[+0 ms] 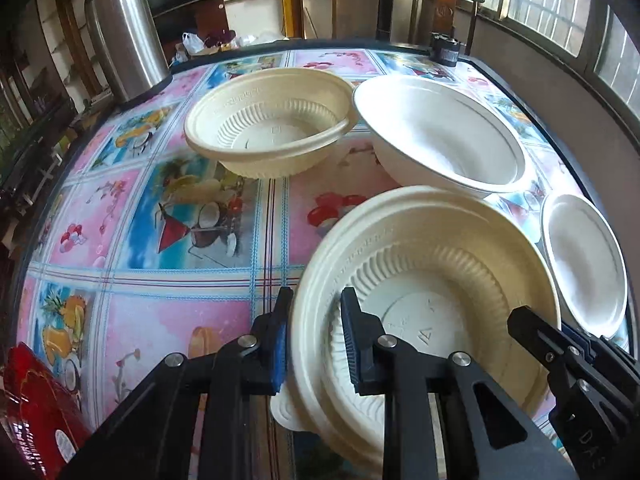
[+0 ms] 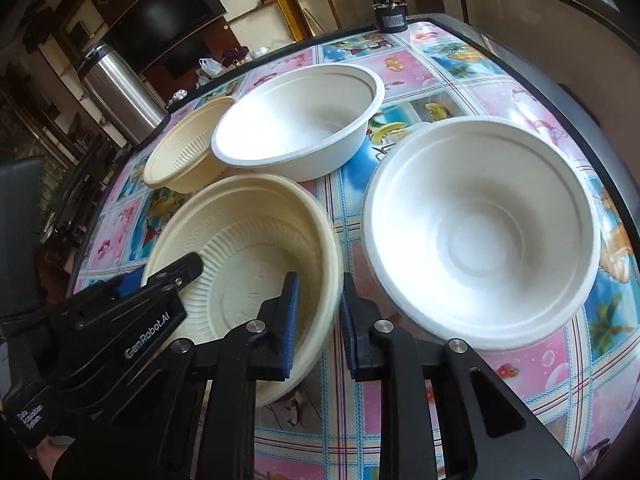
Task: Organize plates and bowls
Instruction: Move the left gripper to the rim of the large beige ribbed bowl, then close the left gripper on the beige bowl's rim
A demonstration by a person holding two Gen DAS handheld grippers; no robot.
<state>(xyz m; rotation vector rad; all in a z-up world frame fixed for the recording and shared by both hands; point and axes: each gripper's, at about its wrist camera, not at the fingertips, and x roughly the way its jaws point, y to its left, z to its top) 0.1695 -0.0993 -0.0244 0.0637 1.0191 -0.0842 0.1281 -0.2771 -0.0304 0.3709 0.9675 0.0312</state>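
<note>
A cream ribbed bowl [image 1: 440,264] [image 2: 248,232] stands nearest on the flowered tablecloth [image 1: 160,220]. My left gripper [image 1: 316,340] [image 2: 160,276] is shut on its left rim, one pad outside and one inside the wall. My right gripper [image 2: 320,320] [image 1: 548,332] is shut on the opposite rim in the same way. A second cream ribbed bowl [image 1: 272,120] [image 2: 180,152] stands farther back on the left. Beside it is a deep white bowl [image 1: 440,132] [image 2: 300,128]. Another white bowl [image 1: 584,264] [image 2: 480,232] stands to the right of the held one.
A tall steel flask [image 1: 124,32] [image 2: 116,88] stands at the table's far left corner. At the far edge is a small black object [image 1: 444,48] [image 2: 392,20]. A red packet [image 1: 36,400] lies at the near left. A white piece [image 1: 286,412] shows under the held bowl.
</note>
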